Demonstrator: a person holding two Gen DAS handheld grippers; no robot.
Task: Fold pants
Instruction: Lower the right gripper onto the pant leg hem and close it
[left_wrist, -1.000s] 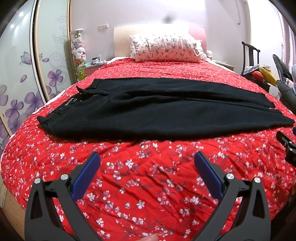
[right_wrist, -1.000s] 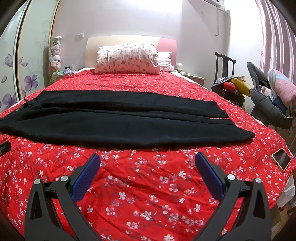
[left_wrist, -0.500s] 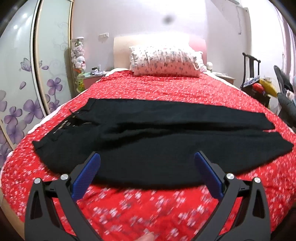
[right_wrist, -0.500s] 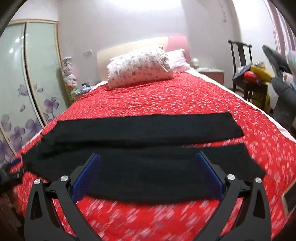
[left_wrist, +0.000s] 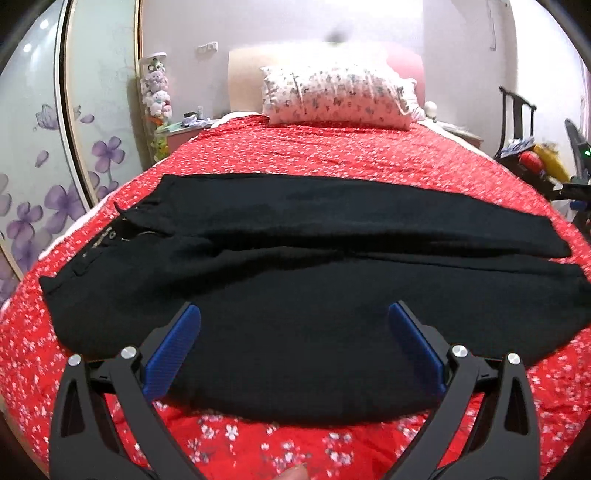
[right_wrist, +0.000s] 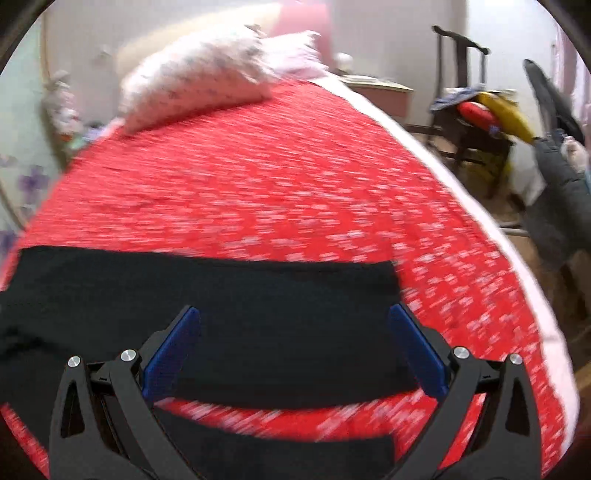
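Observation:
Black pants (left_wrist: 303, 258) lie flat across a red flowered bedspread (left_wrist: 332, 155), waistband at the left, the two legs running to the right. My left gripper (left_wrist: 293, 314) is open and empty, held over the near leg towards the waist end. In the right wrist view, which is blurred, the far leg's cuff end (right_wrist: 332, 291) lies between the fingers and the near leg's cuff (right_wrist: 295, 454) shows below. My right gripper (right_wrist: 293, 314) is open and empty above the cuff ends.
A flowered pillow (left_wrist: 336, 96) lies at the headboard. A wardrobe with purple flower doors (left_wrist: 44, 147) stands at the left. A dark chair with clothes and coloured items (right_wrist: 476, 118) stands right of the bed, beyond the bed's right edge (right_wrist: 498, 240).
Both grippers have moved forward from the bed's foot to over the pants. The right gripper has swung to the right, to the cuff ends. Both have stayed open.

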